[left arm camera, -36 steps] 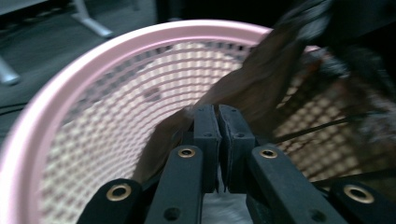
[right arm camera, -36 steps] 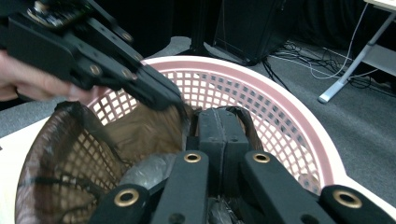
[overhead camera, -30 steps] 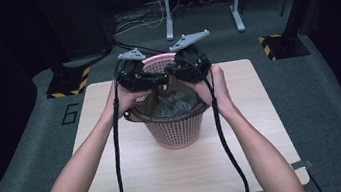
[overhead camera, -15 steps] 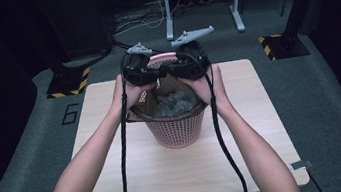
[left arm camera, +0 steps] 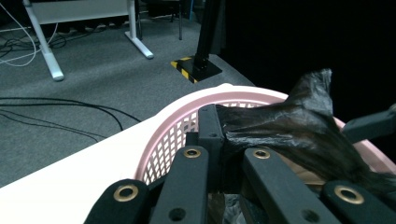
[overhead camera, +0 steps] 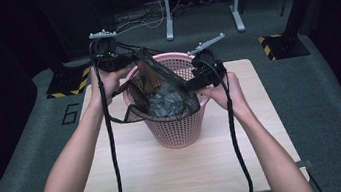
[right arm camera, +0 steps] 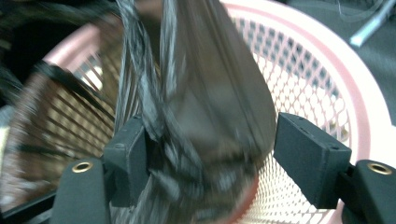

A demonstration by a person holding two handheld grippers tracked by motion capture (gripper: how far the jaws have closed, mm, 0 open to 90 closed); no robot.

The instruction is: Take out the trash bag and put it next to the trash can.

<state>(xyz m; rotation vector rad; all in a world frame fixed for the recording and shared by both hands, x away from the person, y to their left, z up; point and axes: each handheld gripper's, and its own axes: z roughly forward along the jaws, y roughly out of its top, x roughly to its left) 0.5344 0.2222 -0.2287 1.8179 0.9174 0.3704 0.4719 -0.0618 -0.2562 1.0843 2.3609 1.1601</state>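
A pink plastic basket (overhead camera: 178,130) stands at the middle of the wooden table (overhead camera: 170,177). A dark, thin plastic bag (overhead camera: 169,101) lines it, crumpled at the bottom. My left gripper (overhead camera: 126,62) is raised above the basket's left rim, shut on the bag's edge and stretching it up. In the left gripper view the bag (left arm camera: 289,126) runs taut from the jaws over the basket (left arm camera: 173,126). My right gripper (overhead camera: 196,79) is at the right rim. Its jaws stand wide apart in the right gripper view, with the bag (right arm camera: 210,93) hanging loose between them before the basket (right arm camera: 317,70).
The table sits on grey carpet. Behind it are a white desk frame (overhead camera: 200,1), loose cables (overhead camera: 148,21) on the floor, and black stands with yellow-black striped bases at the left (overhead camera: 63,85) and right (overhead camera: 277,45). A "6" is marked on the floor (overhead camera: 71,112).
My left gripper has moved up and to the left, pulling the bag's edge with it. The right gripper has swung out and down to the basket's right rim.
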